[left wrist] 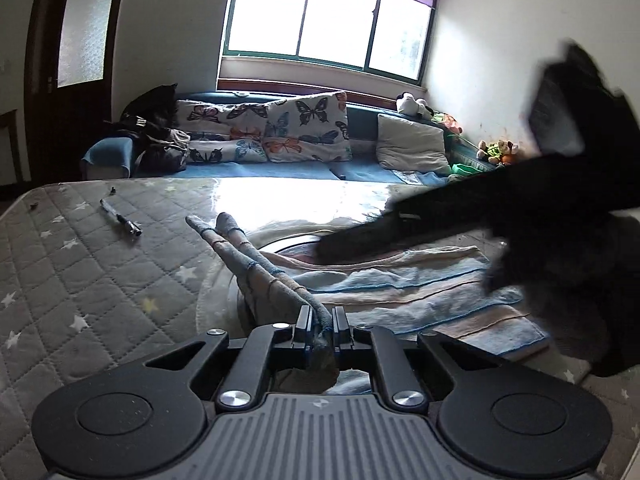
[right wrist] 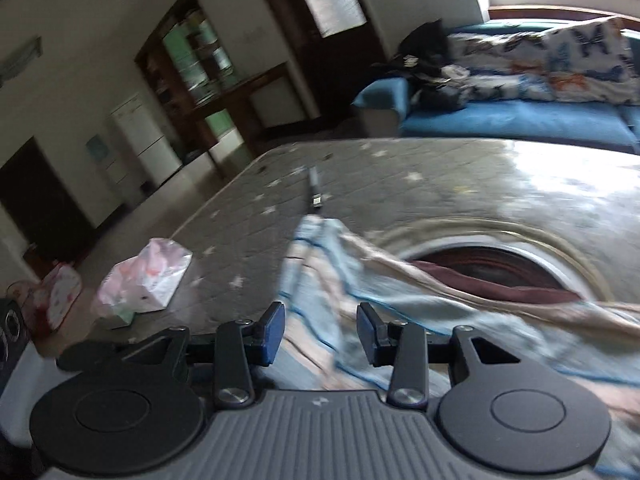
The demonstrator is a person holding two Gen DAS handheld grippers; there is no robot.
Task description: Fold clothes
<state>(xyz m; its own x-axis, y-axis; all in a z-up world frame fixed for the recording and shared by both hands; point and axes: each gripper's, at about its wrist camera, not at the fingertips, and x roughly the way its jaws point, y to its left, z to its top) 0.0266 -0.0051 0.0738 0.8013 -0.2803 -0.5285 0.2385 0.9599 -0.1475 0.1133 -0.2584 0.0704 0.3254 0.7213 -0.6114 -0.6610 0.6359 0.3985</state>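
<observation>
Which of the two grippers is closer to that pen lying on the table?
Left, probably. The left gripper, clamping the striped cloth, sits nearer the pen; the right gripper hangs open farther along the cloth.

Left wrist view: low over table (left wrist: 72, 264), close, faces window (left wrist: 332, 16) and sofa (left wrist: 280, 168). Right wrist view: low over same table, close, tilted, faces left-forward toward doorway (right wrist: 188, 72), sofa end at right. Shared: tabletop, pen (left wrist: 121, 222) (right wrist: 314, 190), striped cloth (left wrist: 400, 284) (right wrist: 340, 280), butterfly cushions (left wrist: 308, 126) (right wrist: 576, 60).
</observation>
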